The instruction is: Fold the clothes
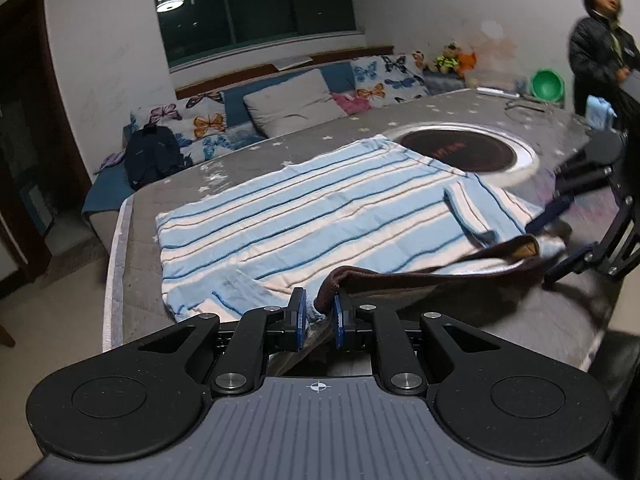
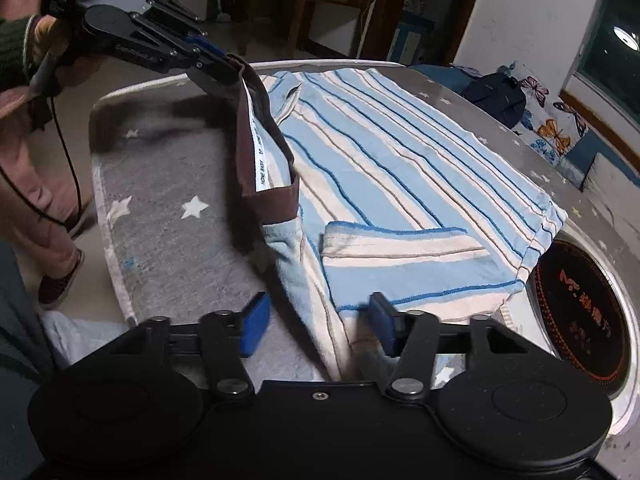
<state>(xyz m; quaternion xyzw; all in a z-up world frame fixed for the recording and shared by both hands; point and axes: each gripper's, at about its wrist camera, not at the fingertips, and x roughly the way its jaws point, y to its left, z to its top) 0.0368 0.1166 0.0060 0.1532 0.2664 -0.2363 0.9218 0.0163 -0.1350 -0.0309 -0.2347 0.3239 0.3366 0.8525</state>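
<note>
Jaws of left gripper (image 1: 319, 314) nearly closed, blue pads pinching the dark brown ribbed waistband (image 1: 420, 270) of a light-blue, white and brown striped knit garment (image 1: 304, 216). Band raised off the surface at that end. Seen from right-wrist view it runs as a taut loop from the pads down toward the cloth, white label strip showing inside.

Right gripper (image 2: 318, 320): jaws part open, 2 pads either side of the garment's near edge, 1 pad at the folded striped flap, no clamping visible. Judgement: pre-grasp, so 2 held points can carry the waist end over.

Garment otherwise flat on grey star-print padded cover (image 2: 160, 196) of the table, far hem just beside round black inset hotplate (image 2: 580, 304). Fold not yet made; approx early stage.

Bkgd: butterfly-print cushions (image 1: 208, 120), a standing person (image 1: 600, 52) at far side.
</note>
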